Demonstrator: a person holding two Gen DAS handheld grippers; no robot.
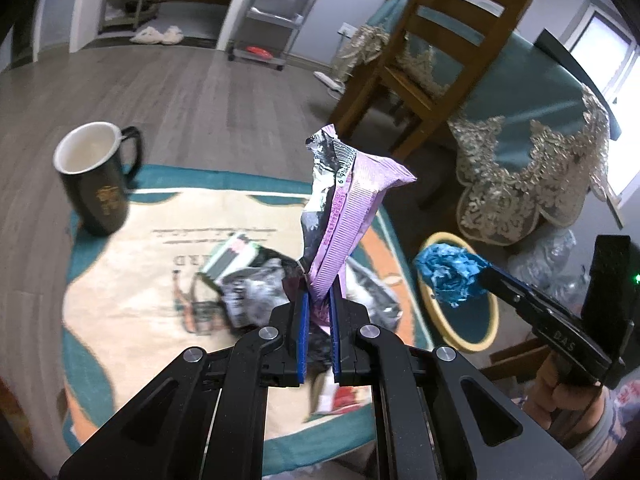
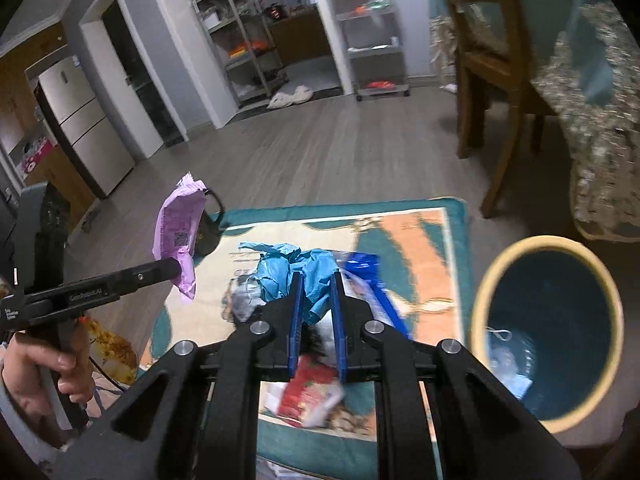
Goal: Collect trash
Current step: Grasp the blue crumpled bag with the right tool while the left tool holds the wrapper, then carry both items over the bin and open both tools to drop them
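My left gripper (image 1: 319,298) is shut on a pink-purple snack wrapper (image 1: 348,204), held upright above the rug; the same wrapper (image 2: 178,232) and gripper (image 2: 174,270) show at left in the right wrist view. My right gripper (image 2: 316,280) is shut on a crumpled blue wrapper (image 2: 296,270), lifted over the rug; the left wrist view shows that blue wrapper (image 1: 450,272) above the bin's rim. The trash bin (image 2: 484,308), cream rim and blue inside, stands right of the rug with some trash in it. More wrappers (image 1: 248,280) and a red packet (image 2: 306,394) lie on the rug.
A dark mug (image 1: 94,178) stands at the rug's (image 1: 120,300) far left corner. A wooden chair (image 1: 436,52) and a table with a teal lace cloth (image 1: 532,148) stand beyond the bin. Shelving carts (image 1: 272,12) line the far wall over grey wood floor.
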